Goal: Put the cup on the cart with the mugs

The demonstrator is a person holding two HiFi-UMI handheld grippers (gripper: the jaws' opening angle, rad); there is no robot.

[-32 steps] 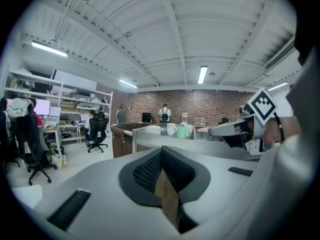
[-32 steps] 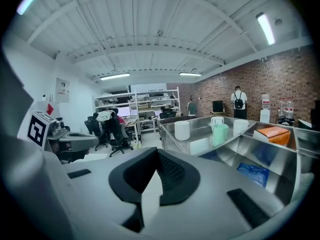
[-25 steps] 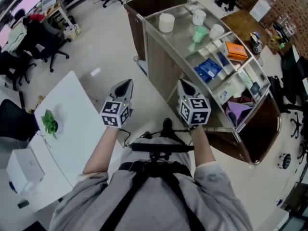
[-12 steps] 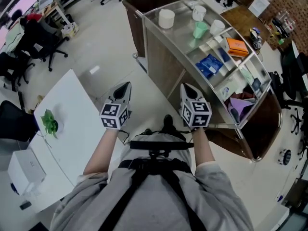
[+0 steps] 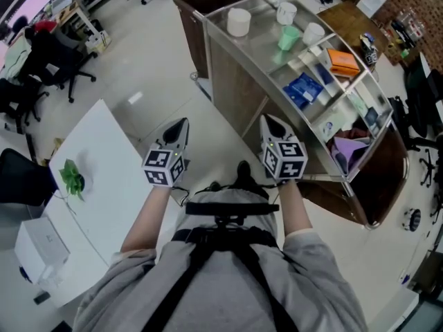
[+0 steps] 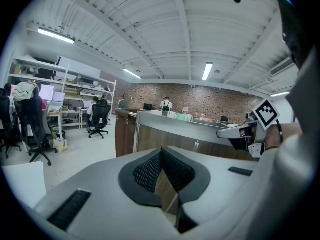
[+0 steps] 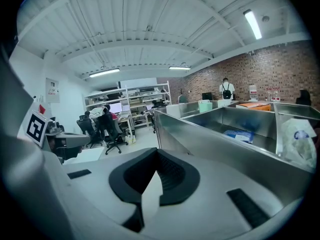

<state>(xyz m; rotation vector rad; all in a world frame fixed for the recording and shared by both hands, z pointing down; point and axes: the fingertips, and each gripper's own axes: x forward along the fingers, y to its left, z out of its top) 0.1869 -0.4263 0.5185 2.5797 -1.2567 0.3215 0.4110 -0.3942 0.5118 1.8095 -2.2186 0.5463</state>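
Standing beside a steel cart, both tongs empty and pressed together.

The cart point(image 5: 232, 81) pairs wood-grain side panels with a brushed-metal top tray that has raised walls. The pale green cup point(image 5: 288, 39) stands on that tray among round white mugs point(image 5: 286, 12), with a flat orange box point(image 5: 344, 62) and a blue packet point(image 5: 304, 88) in the divided compartments nearby. A smooth white counter point(image 5: 111, 178) bearing a leafy green sprig point(image 5: 71, 176) lies left, apart from the cart. The left tongs point(image 5: 181, 123) and right tongs point(image 5: 268, 120), grey with ribbed black pads, hover between counter and cart, jaws together, gripping and touching nothing.
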